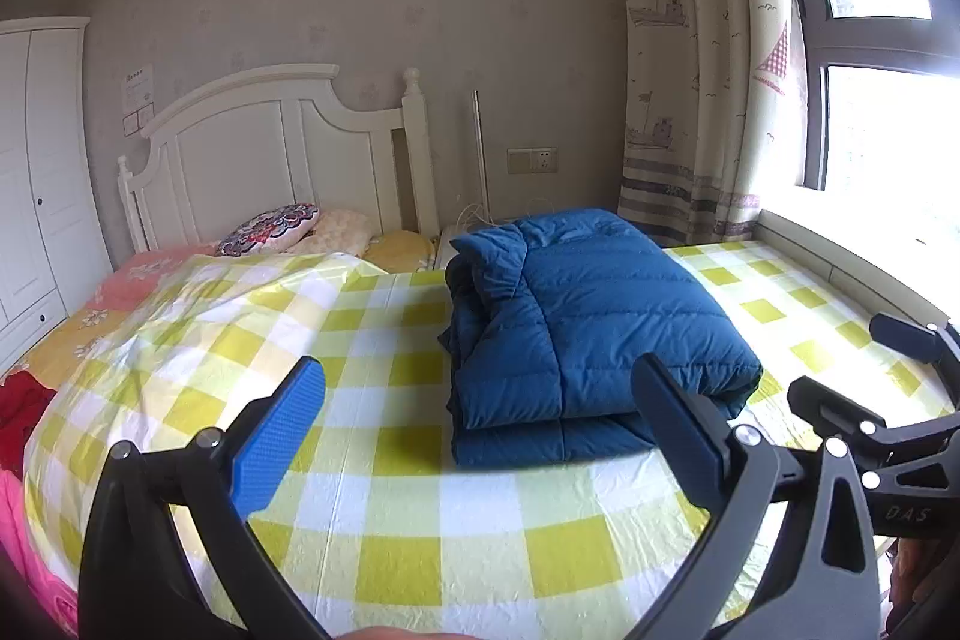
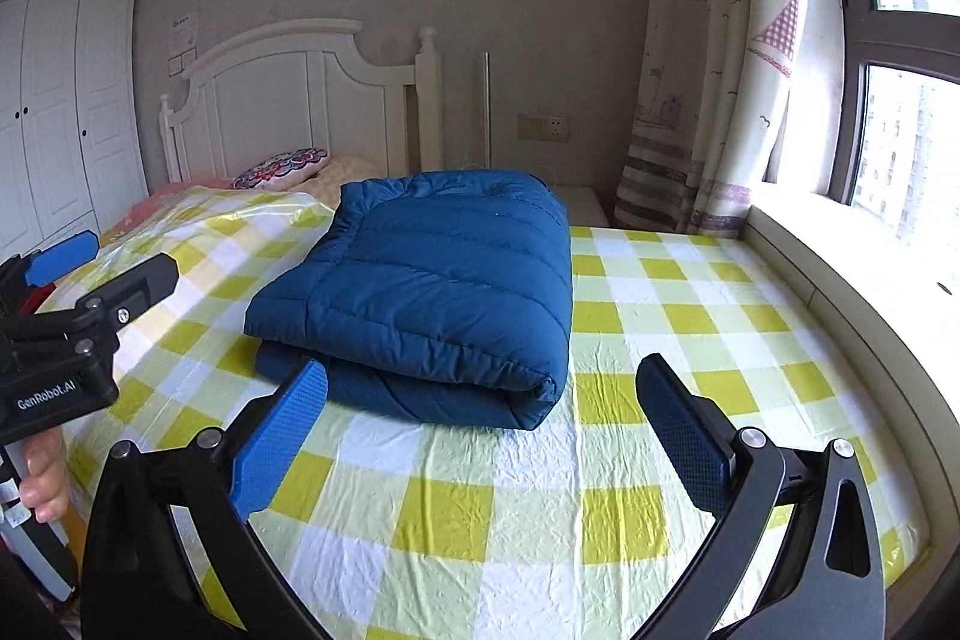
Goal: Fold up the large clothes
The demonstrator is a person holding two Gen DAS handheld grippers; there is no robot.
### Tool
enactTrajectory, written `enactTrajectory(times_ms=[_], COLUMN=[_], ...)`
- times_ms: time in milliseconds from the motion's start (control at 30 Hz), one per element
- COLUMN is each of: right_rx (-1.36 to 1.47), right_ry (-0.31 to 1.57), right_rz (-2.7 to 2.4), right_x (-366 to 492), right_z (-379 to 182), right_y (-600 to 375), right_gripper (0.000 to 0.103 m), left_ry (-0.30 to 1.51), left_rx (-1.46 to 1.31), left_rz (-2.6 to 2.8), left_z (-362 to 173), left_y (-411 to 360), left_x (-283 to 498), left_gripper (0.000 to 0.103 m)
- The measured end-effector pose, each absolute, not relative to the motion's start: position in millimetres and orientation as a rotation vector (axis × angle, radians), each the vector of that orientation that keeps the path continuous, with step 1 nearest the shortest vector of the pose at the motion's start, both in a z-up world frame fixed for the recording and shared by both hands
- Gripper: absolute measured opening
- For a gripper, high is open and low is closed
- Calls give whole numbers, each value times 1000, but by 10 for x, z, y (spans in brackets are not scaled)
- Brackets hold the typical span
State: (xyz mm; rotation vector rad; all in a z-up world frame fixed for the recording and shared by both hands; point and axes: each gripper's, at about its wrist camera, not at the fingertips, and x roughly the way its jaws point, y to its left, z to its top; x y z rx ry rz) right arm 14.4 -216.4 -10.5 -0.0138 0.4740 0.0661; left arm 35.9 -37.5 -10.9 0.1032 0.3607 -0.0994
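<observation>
Both the left gripper (image 1: 480, 430) and right gripper (image 2: 480, 430) hang spread and empty over the checked bed (image 2: 630, 292), where the folded blue quilted coat (image 2: 432, 280) lies, its puffy layers liable to spring open if nudged.

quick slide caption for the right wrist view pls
Open right gripper hovers before a folded blue down jacket on a yellow-checked bed cover, left gripper alongside.

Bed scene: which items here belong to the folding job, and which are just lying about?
Job:
blue quilted garment, already folded
left tongs, open
right tongs, open
checked sheet, the work surface

Lying about:
patterned pillow
red cloth
pink cloth
</observation>
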Motion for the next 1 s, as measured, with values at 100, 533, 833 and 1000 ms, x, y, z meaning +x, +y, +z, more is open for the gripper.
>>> enactTrajectory(times_ms=[100,533,833,1000], right_rx=[-20,-38,-24,-23], right_ry=[469,470,474,474], right_rz=[66,88,99,102], right_x=[124,109,109,108], right_z=[-112,-111,-120,-122], right_y=[-2136,-2060,-2078,-2082], right_gripper=[99,99,99,99], left_ry=[374,401,413,422], left_rx=[105,105,102,104], left_rz=[-102,-104,-102,-101], left_z=[-164,-264,-303,-328], left_y=[-374,-328,-306,-306], left_x=[370,398,412,417], left_gripper=[101,101,101,101])
